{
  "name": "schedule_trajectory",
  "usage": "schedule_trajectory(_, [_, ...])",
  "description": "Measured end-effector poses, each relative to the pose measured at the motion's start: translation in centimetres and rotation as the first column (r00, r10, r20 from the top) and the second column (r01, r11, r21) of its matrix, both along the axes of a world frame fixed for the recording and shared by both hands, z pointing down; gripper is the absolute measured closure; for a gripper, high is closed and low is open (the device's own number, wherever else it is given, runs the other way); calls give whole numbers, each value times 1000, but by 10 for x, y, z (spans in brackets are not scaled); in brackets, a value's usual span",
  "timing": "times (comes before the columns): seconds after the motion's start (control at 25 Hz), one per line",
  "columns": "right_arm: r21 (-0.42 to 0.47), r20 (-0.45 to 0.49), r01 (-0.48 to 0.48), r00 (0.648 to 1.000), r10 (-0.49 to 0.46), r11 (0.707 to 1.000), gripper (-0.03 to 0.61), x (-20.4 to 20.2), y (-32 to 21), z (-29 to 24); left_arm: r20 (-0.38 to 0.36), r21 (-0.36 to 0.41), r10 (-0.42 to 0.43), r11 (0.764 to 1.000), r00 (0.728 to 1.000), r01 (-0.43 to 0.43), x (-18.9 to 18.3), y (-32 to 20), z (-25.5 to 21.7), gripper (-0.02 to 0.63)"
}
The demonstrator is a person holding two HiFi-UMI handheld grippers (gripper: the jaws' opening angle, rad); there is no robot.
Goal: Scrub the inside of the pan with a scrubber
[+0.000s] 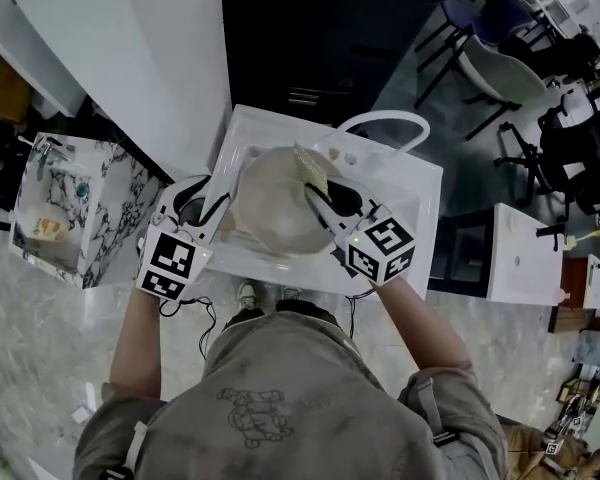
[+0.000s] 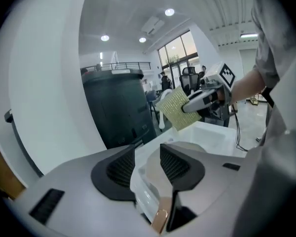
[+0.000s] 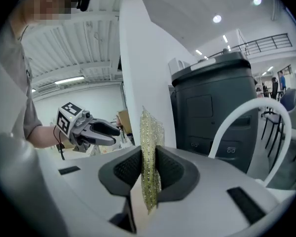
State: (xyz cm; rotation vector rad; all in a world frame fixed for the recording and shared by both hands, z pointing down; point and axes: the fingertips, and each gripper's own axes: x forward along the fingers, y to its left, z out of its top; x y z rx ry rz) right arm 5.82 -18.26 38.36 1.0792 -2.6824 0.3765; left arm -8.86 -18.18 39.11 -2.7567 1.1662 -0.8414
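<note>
A round cream pan [image 1: 275, 208] is held over the white sink [image 1: 420, 193]. My left gripper [image 1: 220, 213] is at the pan's left edge and is shut on it; in the left gripper view the pan's wall [image 2: 150, 174] sits between the dark pads, with a brown handle end [image 2: 160, 221] below. My right gripper [image 1: 315, 193] is shut on a yellow-gold scrubber [image 1: 312, 171], which stands up above the pan's far right part. The scrubber [image 3: 149, 152] is pinched flat between the right pads. It also shows across from the left gripper as a scrubber sheet [image 2: 176, 107].
A white arched faucet [image 1: 385, 120] curves over the sink's back right. Behind the sink stands a dark grey bin [image 1: 310, 38] beside a white column [image 1: 150, 58]. A marble-patterned box [image 1: 70, 208] stands to the left. Office chairs [image 1: 500, 58] are at the upper right.
</note>
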Motion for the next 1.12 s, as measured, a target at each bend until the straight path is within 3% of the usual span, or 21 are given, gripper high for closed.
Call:
schedule_trajectory(0.32, [205,53,-59,997,50,977,497,12,17,-81,-219,131,-31,989,975,61,21,-1,-81,508])
schedule_trajectory(0.6, [309,92,-180,983,159,934,497,33,33,-128,-237,228,-14,971,971,69,42,10,-119,550])
schedule_trajectory(0.84, [350,146,-265,963,227,899,497,55,53,-155,-314,202,-43,973,948,111,50,22,-130,568])
schedule_trajectory(1.0, [365,144,-264,964,226,893,499,58,66,-159,-318,214,-37,971,947,110,56,30,-134,575])
schedule_trajectory(1.12, [330,167,-261,962,216,907,499,57,75,-156,-293,226,-26,970,956,95,64,36,-133,578])
